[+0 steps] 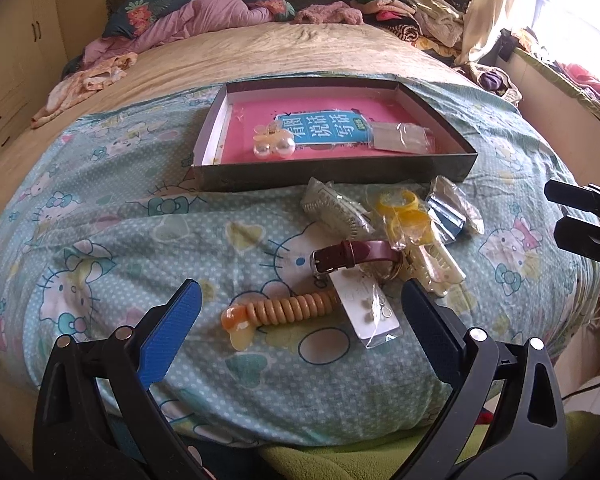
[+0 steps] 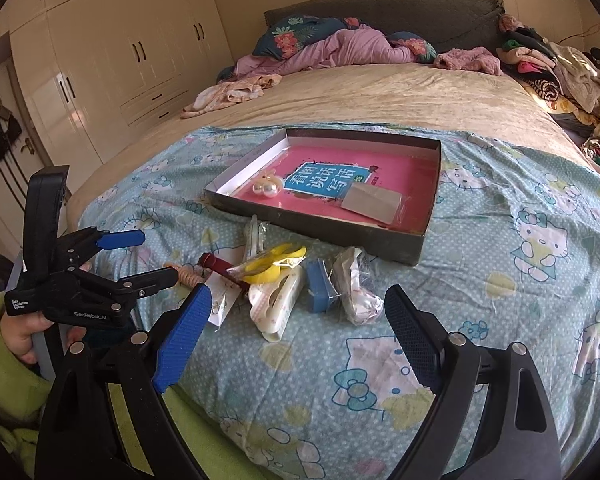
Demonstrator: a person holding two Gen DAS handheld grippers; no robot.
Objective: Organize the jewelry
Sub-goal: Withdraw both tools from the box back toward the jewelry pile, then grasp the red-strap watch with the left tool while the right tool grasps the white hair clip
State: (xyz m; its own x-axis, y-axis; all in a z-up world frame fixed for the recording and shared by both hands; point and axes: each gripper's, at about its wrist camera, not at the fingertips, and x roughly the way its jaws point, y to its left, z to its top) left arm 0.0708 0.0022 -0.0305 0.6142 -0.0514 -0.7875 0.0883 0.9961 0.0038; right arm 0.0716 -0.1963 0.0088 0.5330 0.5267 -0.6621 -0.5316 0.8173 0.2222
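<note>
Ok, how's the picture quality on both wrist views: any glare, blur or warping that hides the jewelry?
Left wrist view: the window at top right is blown out, but the bracelet and tray stay sharp; fisheye bends the bed edges. Right wrist view: even light, soft sheen on the wardrobe, the yellow rings clear; dark corners. No motion blur in either.

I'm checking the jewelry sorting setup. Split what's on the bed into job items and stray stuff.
Job items:
shallow box
pearl clip in the box
coiled amber hair tie
maroon watch strap
earring card
yellow rings
cream hair claw

Lying about:
clothes pile
purple blanket
</note>
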